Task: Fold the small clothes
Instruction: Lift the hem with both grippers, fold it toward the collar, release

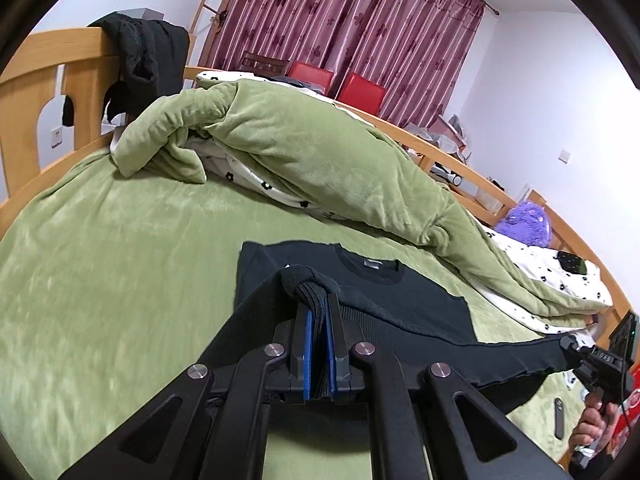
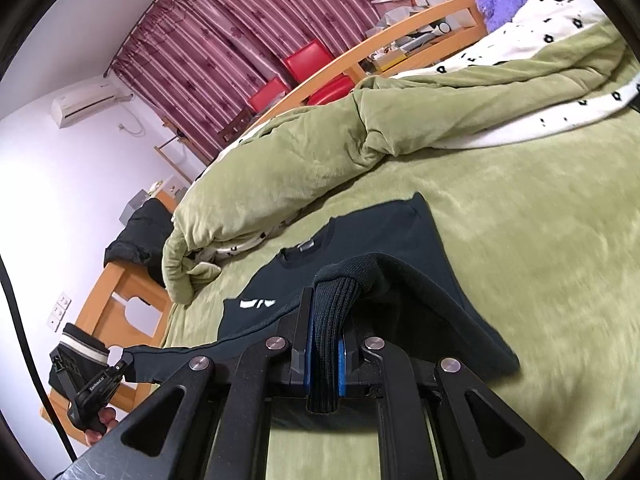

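both wrist views: close, angled down | shared: sweater [image 1: 400, 304], bed [image 1: 100, 260]

Bed [image 1: 100, 240] had a green fleece cover, with a bunched-up green quilt [image 1: 304, 152] and black sweatshirt [image 1: 400, 296] lying on it.
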{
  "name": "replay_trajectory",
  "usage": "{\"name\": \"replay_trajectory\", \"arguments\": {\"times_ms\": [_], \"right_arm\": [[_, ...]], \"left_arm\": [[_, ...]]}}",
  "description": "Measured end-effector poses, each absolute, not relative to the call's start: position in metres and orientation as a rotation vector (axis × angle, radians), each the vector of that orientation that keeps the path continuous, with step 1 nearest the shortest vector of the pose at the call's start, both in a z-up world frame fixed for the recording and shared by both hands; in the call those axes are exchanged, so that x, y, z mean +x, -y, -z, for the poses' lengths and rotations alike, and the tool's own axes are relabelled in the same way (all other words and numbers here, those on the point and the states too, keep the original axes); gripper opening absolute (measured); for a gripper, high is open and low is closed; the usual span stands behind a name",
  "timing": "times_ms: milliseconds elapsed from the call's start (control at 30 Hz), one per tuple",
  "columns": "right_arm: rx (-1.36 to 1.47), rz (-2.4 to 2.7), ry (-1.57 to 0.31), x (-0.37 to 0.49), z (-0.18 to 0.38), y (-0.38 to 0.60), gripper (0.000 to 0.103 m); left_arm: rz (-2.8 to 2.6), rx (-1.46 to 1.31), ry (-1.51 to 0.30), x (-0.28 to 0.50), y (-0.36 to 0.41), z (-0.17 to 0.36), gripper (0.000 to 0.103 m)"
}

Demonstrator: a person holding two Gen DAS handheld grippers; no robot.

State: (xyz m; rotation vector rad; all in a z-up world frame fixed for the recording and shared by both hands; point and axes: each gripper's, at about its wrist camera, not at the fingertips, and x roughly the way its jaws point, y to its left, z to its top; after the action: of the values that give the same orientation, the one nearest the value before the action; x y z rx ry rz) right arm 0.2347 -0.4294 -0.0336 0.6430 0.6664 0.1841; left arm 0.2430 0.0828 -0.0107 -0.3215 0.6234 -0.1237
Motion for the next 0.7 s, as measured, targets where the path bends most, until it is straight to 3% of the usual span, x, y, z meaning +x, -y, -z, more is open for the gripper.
{"name": "replay_trajectory", "arguments": {"times_ms": [267, 700], "right_arm": [[0.617, -0.18, -0.672, 0.308, 0.044, 0.424, 0.009], [0.586, -0.101, -0.749, 0.413, 0.117, 0.412, 0.009]], "left_arm": [[0.086, -0.306, -0.637, 0.316, -0.082, 0.041, 0.006], [0.056, -0.279, -0.716, 0.403, -0.074, 0.102, 0.006]]}}
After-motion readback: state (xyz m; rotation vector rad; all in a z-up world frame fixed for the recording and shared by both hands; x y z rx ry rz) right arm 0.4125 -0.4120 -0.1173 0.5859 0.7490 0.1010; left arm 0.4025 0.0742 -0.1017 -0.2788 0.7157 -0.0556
